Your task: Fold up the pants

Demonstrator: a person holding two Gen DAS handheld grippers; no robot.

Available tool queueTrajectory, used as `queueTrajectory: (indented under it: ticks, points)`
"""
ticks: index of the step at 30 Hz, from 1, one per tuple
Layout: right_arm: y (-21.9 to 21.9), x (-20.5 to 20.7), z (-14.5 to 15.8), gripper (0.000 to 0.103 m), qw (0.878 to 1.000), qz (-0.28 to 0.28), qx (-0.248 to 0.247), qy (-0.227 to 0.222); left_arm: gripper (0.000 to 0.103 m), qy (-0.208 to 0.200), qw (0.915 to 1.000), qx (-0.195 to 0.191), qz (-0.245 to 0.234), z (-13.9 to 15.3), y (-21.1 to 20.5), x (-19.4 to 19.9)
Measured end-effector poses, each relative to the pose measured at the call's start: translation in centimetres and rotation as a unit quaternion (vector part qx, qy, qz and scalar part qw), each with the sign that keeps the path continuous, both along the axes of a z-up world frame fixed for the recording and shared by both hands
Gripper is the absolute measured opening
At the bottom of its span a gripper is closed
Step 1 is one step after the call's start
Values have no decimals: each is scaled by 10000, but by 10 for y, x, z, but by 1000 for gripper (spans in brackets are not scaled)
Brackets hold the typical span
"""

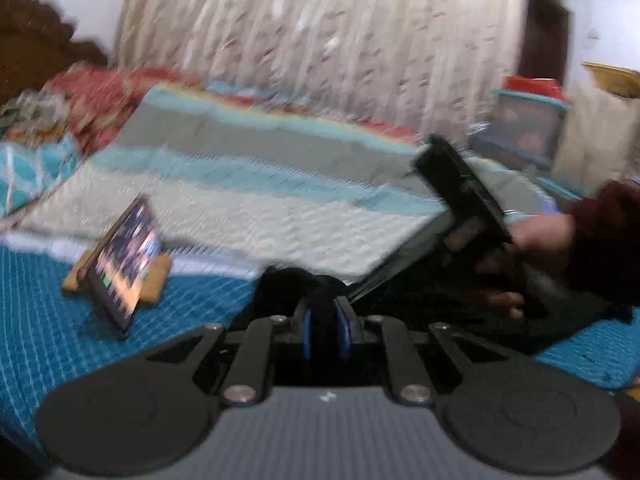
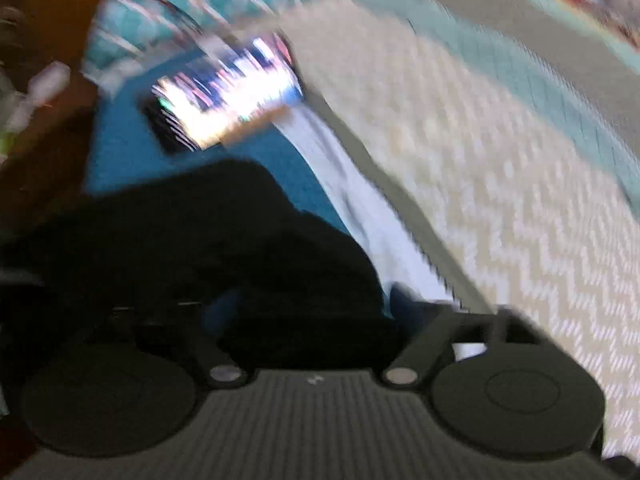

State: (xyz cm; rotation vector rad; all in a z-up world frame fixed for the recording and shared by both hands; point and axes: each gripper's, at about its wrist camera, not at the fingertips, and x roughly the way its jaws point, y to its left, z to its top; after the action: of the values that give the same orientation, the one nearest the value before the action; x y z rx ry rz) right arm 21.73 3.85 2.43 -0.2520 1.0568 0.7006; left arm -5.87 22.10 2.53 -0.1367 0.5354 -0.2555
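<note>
The left gripper (image 1: pixel 325 330), its blue-padded fingers (image 1: pixel 307 334) pinched nearly together, clamps a bunched fold of the black fabric pants (image 1: pixel 404 300), which spread rightward from the fingers across the teal quilted bedspread (image 1: pixel 48 320). The right gripper (image 1: pixel 486 276), held in a person's hand (image 1: pixel 536 240), dips steeply into the same cloth; its tips are lost in the dark fabric in the right wrist view, though it appears closed. A shallow pinch could slip and let the fold collapse. Just left of the fingers stands a lit smartphone on a wooden stand (image 1: pixel 120 268), easily knocked over; ahead, a pale zigzag-patterned blanket (image 1: pixel 280 216) leaves little free room.
</note>
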Motion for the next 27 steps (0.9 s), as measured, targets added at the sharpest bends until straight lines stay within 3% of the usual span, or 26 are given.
queueTrajectory:
  ticks: [4,7,9,11,12,13,14,16,18,20,21,22,23,24,25,26,27]
  points:
    - [4,6,38,13,9935,-316,501,-973,13,16,9986,-188,502,-3,17,29]
    - [5,26,63,11,9753,-739,1101,-1765,13,-92,9962,-346,800,0,26,51]
    - [15,48,62,11,9714,-952,1211,-1808,16,108,9944,-367,986,-9,26,72]
    - [34,65,50,12,9733,-1063,967,-1788,20,414,9915,-238,1213,-22,23,90]
    - [41,69,45,12,9741,-1125,769,-1807,30,552,9898,-139,1305,-25,20,95]
    - [34,69,47,14,9734,-1221,719,-1802,47,650,9882,-67,1387,-27,19,98]
    - [23,69,49,16,9722,-1343,847,-1723,56,708,9865,-37,1478,-28,20,98]
    - [-23,61,58,33,9672,-1636,1232,-1499,81,795,9837,-213,1600,-30,27,97]
    - [-63,43,58,42,9594,-2007,1439,-1364,85,1062,9807,-645,1513,-38,39,102]
    - [-94,21,51,42,9537,-2345,1536,-1090,82,1256,9759,-1011,1470,-44,48,106]
    - [-104,6,44,42,9516,-2463,1596,-909,70,1258,9759,-1106,1399,-45,49,106]
    - [-111,-8,40,42,9522,-2454,1659,-742,51,1233,9777,-1098,1297,-44,47,106]
    - [-113,-24,34,42,9547,-2365,1709,-590,41,1199,9801,-1040,1195,-43,44,106]
    - [-110,-40,28,42,9579,-2213,1779,-433,35,1126,9832,-868,1142,-39,36,105]
    - [-104,-52,23,42,9613,-1961,1926,-198,19,1017,9860,-606,1177,-35,29,103]
    - [-93,-63,13,41,9641,-1595,2108,235,10,904,9875,-246,1264,-32,20,102]
    - [-76,-77,0,34,9658,-1243,2153,735,10,829,9868,135,1384,-28,11,103]
